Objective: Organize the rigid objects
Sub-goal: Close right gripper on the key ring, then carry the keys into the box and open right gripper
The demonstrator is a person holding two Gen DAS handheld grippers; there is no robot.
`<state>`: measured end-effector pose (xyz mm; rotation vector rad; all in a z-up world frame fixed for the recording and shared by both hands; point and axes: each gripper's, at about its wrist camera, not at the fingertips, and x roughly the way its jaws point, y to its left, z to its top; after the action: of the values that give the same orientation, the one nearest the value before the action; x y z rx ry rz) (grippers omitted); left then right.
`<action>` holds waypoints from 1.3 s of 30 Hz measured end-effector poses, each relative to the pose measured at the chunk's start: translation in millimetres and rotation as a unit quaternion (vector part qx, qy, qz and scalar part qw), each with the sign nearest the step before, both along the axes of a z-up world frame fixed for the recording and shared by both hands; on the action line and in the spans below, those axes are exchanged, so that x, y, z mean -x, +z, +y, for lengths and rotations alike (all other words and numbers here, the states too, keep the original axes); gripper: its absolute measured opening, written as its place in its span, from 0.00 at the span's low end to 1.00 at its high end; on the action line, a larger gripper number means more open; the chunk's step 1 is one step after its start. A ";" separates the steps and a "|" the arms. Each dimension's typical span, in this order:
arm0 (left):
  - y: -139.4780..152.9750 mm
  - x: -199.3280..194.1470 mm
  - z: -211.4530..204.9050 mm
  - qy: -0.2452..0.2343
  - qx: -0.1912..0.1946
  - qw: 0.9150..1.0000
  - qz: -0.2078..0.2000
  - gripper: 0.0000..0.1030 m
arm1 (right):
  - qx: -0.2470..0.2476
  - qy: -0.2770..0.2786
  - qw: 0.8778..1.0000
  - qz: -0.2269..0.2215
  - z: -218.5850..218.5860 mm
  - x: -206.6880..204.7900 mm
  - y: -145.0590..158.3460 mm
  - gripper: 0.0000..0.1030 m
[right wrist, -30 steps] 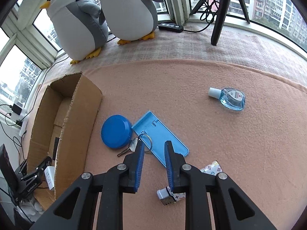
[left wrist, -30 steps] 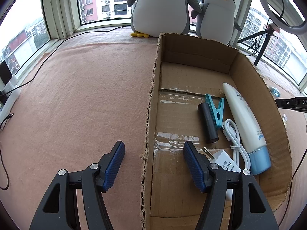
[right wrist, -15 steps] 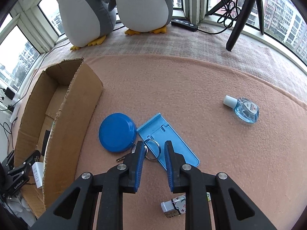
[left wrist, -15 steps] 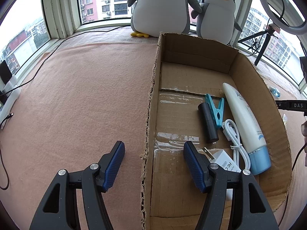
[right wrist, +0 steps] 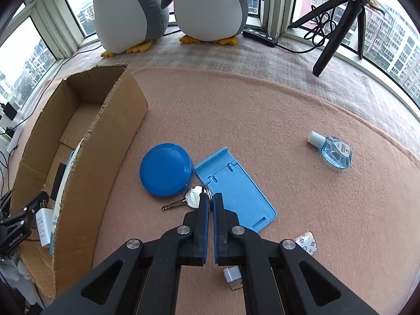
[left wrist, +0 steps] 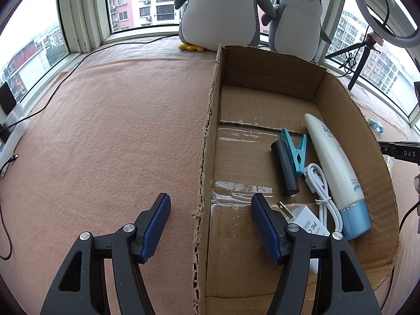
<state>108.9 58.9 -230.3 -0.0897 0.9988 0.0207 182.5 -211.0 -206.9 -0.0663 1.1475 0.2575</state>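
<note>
— What did the left wrist view show?

— The left gripper (left wrist: 208, 219) was spread wide and held nothing. Its two blue pads stood on either side of the left wall of the cardboard box (left wrist: 207, 141): one pad over the pink felt surface (left wrist: 118, 131), the other over the box floor. Inside the box lay a black cylinder (left wrist: 284, 169), a teal clothespin (left wrist: 295, 152) just beside it, a white tube with a blue cap (left wrist: 337, 173), a coiled white cable (left wrist: 321, 191) and a white charger plug (left wrist: 305, 219) (partly hidden behind the right finger). Two plush penguins (left wrist: 220, 10) stood by the window behind the box.

— And the right wrist view?

— The right gripper (right wrist: 211, 200) was nearly closed, and its pads pinched the key ring (right wrist: 207, 193) of a silver key (right wrist: 190, 198). The key lay on the felt, between a round blue lid (right wrist: 165, 169) and a flat blue phone stand (right wrist: 236, 189), and it touched the edge of the lid. I could not tell if the key was lifted from the felt.

— What else was there?

— A small clear blue bottle (right wrist: 333, 152) with a white cap lay well apart to the right. A small patterned packet (right wrist: 305, 241) lay near the gripper's right finger. The box stood at the left of the lid.
</note>
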 end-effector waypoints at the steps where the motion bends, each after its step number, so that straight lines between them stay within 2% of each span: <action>1: 0.0 0.0 0.1 0.000 0.000 1.000 0.000 0.66 | 0.002 0.000 1.000 -0.003 0.5 1.8 2.0 0.02; 8: 0.0 0.0 0.1 0.000 0.000 1.000 0.000 0.66 | -0.021 -0.005 0.999 -0.028 -0.2 16.0 25.3 0.02; 14: 0.3 -0.1 -0.3 0.000 -0.001 1.000 0.000 0.66 | -0.049 0.008 0.997 -0.060 11.7 29.8 58.1 0.02; 23: 0.4 -0.1 -0.4 0.000 0.000 1.000 0.000 0.66 | -0.082 0.064 0.990 -0.098 63.7 32.9 102.0 0.02; 31: 0.7 -0.8 -1.8 -0.001 0.001 1.000 0.000 0.66 | -0.099 0.086 0.987 -0.096 114.7 1.0 99.5 0.02; 39: 0.7 -0.9 -1.9 -0.001 0.003 1.000 0.000 0.66 | -0.085 0.100 0.988 -0.080 149.3 -26.5 82.9 0.02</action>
<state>109.8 57.0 -229.6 -0.0946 0.9997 0.0164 209.0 -61.6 -123.9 -0.0507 0.9569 0.5194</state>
